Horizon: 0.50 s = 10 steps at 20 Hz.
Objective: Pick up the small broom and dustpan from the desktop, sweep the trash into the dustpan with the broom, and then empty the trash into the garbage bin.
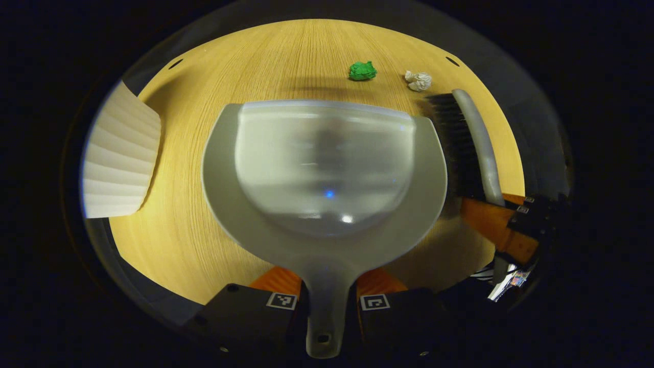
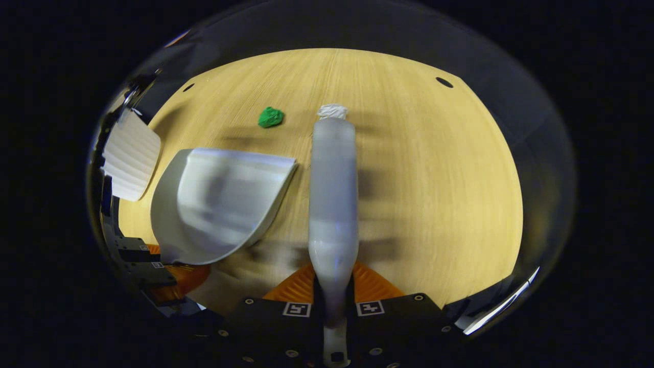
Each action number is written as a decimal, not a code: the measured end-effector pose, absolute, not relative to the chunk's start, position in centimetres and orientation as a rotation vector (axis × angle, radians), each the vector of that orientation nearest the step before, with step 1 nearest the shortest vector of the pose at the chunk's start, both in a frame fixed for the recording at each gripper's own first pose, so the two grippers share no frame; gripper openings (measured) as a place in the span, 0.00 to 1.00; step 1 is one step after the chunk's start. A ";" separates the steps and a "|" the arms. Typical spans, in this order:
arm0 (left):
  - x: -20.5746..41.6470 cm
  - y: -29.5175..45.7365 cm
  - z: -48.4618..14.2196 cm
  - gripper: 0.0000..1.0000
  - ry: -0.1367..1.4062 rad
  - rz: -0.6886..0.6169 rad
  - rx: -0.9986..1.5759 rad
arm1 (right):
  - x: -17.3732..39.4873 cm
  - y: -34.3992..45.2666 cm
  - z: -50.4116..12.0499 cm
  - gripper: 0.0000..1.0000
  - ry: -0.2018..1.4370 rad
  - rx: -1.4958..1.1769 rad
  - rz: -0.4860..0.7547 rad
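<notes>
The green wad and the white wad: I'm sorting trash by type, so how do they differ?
The green wad is bright green and sits farther from the broom; the white wad is white and lies just beyond the broom's tip. In the right gripper view the broom partly covers the white wad, while the green wad lies open. Both are small crumpled lumps on the desktop.

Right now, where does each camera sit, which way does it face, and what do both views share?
Left gripper view: rides the left gripper, looks along the dustpan it clamps; right gripper at the edge.
Right gripper view: rides the right gripper, looks along the broom it clamps.
Shared: desktop, green wad, white wad, ribbed bin.
</notes>
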<state>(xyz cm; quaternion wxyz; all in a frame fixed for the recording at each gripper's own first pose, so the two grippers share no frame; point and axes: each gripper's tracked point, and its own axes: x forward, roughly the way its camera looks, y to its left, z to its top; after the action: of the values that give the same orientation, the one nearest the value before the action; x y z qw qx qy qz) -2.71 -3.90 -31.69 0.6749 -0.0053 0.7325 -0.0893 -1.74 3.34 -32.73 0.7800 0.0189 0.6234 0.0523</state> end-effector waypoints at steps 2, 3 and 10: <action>-2.1 -3.5 -30.8 0.30 1.632 -0.214 0.011 | -1.1 1.8 -32.9 0.17 1.353 0.027 0.107; -1.4 -3.3 -30.1 0.30 1.617 -0.227 0.025 | -0.4 0.8 -33.0 0.17 1.355 0.023 0.098; 3.0 -3.3 -28.4 0.30 1.575 -0.424 0.151 | 6.8 -1.6 -34.1 0.17 1.332 -0.060 0.165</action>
<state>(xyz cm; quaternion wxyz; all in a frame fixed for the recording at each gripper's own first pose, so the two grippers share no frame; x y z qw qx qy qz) 2.96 -3.34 -28.43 0.6828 0.0674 0.7025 -0.1890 6.79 -1.59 -34.07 0.7826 -0.0276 0.6171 0.0764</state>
